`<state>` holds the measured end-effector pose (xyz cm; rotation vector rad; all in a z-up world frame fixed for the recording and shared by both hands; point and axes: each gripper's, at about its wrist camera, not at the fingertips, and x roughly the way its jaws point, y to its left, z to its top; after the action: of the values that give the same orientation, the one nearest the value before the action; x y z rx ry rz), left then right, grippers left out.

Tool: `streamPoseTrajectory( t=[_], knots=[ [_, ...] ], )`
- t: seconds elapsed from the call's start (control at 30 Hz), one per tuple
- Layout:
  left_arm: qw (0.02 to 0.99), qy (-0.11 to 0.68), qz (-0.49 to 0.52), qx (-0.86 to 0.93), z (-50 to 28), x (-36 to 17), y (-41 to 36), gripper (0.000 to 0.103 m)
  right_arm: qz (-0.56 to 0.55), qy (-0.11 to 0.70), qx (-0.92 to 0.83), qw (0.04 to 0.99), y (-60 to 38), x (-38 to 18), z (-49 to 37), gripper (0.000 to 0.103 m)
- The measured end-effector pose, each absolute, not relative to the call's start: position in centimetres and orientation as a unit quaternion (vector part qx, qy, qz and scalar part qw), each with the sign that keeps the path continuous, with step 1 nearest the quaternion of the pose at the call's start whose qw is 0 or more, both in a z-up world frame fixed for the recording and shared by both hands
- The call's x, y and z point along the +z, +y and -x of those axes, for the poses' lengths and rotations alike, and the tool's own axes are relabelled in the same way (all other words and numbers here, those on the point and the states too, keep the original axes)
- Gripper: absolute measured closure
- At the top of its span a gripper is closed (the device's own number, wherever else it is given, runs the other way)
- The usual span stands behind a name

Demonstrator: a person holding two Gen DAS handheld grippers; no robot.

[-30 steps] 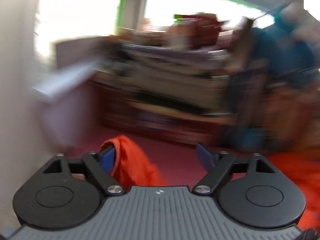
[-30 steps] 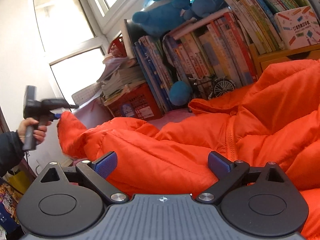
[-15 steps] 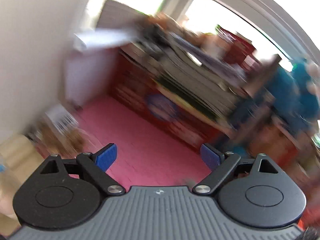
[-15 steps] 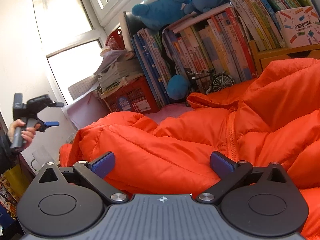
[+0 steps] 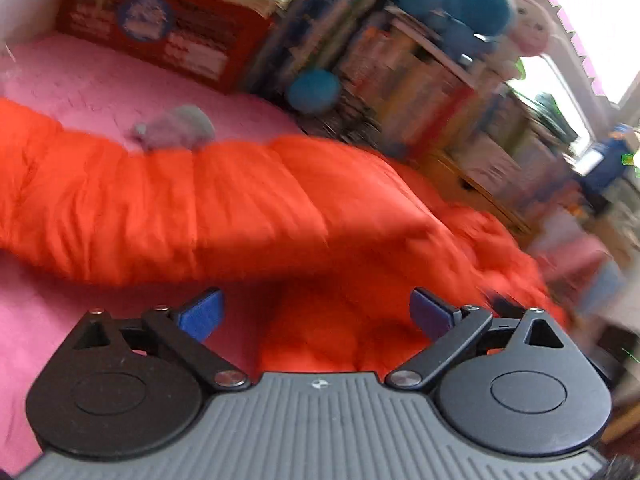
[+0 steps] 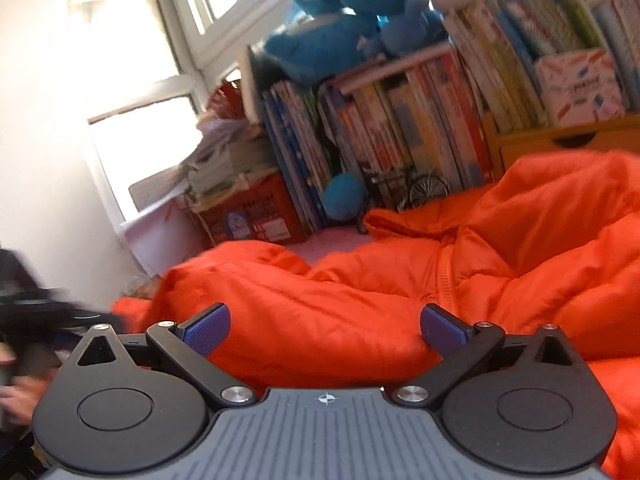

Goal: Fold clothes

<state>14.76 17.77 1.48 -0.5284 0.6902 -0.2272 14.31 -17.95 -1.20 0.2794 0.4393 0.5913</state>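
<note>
A puffy orange down jacket (image 5: 248, 208) lies spread on a pink mat (image 5: 92, 80), one sleeve stretching left across the left wrist view. My left gripper (image 5: 316, 314) hovers open just above the jacket's near part, nothing between its blue pads. In the right wrist view the same jacket (image 6: 400, 304) fills the lower half, its zipper (image 6: 446, 280) running down the middle. My right gripper (image 6: 326, 330) is open too, held close over the jacket's front fold. The view is blurred by motion.
Packed bookshelves (image 6: 420, 132) with blue plush toys (image 6: 344, 28) on top stand behind the jacket. A red crate (image 6: 256, 216) under stacked papers sits by the window. A small grey object (image 5: 176, 128) lies on the mat. A person's hand (image 6: 16, 396) shows at the lower left.
The left gripper let go of the orange sleeve, swung away over the mat and now points down at the jacket. The sleeve has dropped flat. The right gripper barely moved.
</note>
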Motion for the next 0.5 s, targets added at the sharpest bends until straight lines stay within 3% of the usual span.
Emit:
streamPoseTrajectory(
  t=[0.1,0.17,0.23,0.4,0.47,0.5],
  knots=[
    [0.917,0.283,0.277,-0.047,-17.8,1.9,18.4,0.006,-0.084,0.210,0.266,0.937,-19.0,-0.2,-11.4,0.001],
    [0.936,0.244,0.253,0.021,-19.6,2.7,18.9,0.021,-0.060,0.214,0.232,0.947,-20.3,0.1,-9.5,0.001],
    [0.952,0.210,0.201,0.096,-21.3,3.8,19.1,0.031,-0.055,0.217,0.210,0.952,-21.9,0.3,-7.7,0.001],
    [0.963,0.222,0.136,0.062,-19.8,4.7,19.3,0.029,-0.031,0.225,0.137,0.964,-25.8,0.1,-4.0,0.001],
    [0.966,0.229,0.111,0.043,-19.0,5.0,19.3,0.014,-0.033,0.232,0.118,0.965,-27.0,-0.4,-3.1,0.001],
    [0.967,0.232,0.099,0.033,-18.6,5.2,19.4,0.012,-0.037,0.236,0.111,0.965,-27.6,-0.7,-2.8,0.001]
  ],
)
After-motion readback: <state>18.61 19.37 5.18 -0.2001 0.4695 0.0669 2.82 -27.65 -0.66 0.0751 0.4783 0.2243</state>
